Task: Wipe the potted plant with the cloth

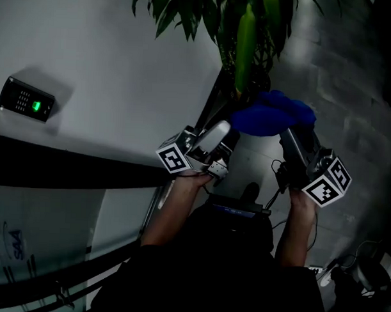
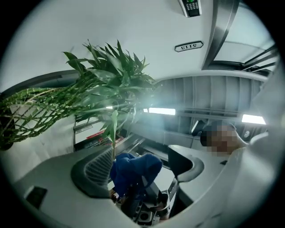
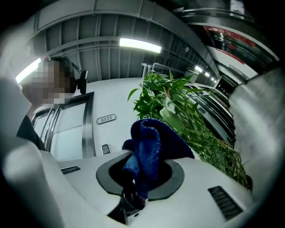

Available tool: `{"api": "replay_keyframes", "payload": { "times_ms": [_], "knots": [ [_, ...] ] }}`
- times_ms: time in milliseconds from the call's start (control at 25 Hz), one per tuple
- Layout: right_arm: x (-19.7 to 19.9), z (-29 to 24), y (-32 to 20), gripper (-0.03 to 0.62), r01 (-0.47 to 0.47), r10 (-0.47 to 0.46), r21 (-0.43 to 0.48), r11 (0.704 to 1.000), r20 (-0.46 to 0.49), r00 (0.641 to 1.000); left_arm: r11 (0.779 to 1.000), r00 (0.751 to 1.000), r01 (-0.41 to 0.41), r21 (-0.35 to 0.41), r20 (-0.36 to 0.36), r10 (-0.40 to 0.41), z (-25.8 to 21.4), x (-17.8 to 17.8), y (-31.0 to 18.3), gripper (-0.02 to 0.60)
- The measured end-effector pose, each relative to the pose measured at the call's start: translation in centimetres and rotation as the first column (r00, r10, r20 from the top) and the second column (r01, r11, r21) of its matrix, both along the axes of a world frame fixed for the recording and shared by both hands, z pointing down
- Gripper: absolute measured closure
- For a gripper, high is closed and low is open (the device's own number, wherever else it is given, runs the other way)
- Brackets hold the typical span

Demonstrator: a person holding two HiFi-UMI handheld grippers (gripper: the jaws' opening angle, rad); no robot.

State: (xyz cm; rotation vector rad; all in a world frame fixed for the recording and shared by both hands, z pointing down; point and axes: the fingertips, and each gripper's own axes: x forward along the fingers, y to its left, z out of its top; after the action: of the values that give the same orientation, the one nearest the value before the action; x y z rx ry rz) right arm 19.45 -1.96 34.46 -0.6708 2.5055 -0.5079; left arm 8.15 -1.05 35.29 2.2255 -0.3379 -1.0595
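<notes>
My right gripper (image 3: pixel 139 180) has its fingers clamped on the blue cloth (image 3: pixel 147 147), which is bunched up above them. In the head view the cloth is raised right under the potted plant (image 1: pixel 207 12), up against one long drooping leaf (image 1: pixel 245 42); I can't tell whether they're touching or just beside each other. My left gripper (image 2: pixel 141 167) has its fingers wide apart and grips nothing. The cloth shows in the gap beyond them, and a thin leaf tip (image 2: pixel 114 133) hangs just beside the left-hand pad. The plant's criss-crossed stems (image 2: pixel 26 111) run off to the left in the left gripper view. Both grippers are held up near each other in front of me. Behind is a pale wall (image 1: pixel 109 59) with a keypad reader (image 1: pixel 28 100) showing a green light, and a door number plate (image 3: pixel 107 119).
</notes>
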Motion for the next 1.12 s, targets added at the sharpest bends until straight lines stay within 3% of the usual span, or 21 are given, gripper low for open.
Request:
{"api": "replay_keyframes", "payload": {
  "times_ms": [240,560,840,1120],
  "knots": [
    [-4.3,1.0,3.9,0.516,0.011,0.004,-0.119,0.993,0.126,0.992,0.998,0.998,-0.055,-0.004,-0.014,0.055,0.8,-3.8,4.2,0.196],
    [-8.4,1.6,14.5,0.516,-0.106,0.12,-0.161,0.981,0.075,0.99,0.989,0.987,-0.149,-0.007,-0.054,0.148,1.1,-7.9,13.5,0.198],
    [-8.6,2.2,15.3,0.516,-0.167,0.182,-0.179,0.969,0.069,0.981,0.978,0.977,-0.21,-0.023,-0.047,0.208,1.8,-7.7,13.8,0.201],
    [-9.5,0.5,15.9,0.517,-0.091,0.104,-0.143,0.986,0.09,0.991,0.987,0.986,-0.157,0.044,-0.041,0.159,-0.1,-8.2,14.8,0.209]
  ]
}}
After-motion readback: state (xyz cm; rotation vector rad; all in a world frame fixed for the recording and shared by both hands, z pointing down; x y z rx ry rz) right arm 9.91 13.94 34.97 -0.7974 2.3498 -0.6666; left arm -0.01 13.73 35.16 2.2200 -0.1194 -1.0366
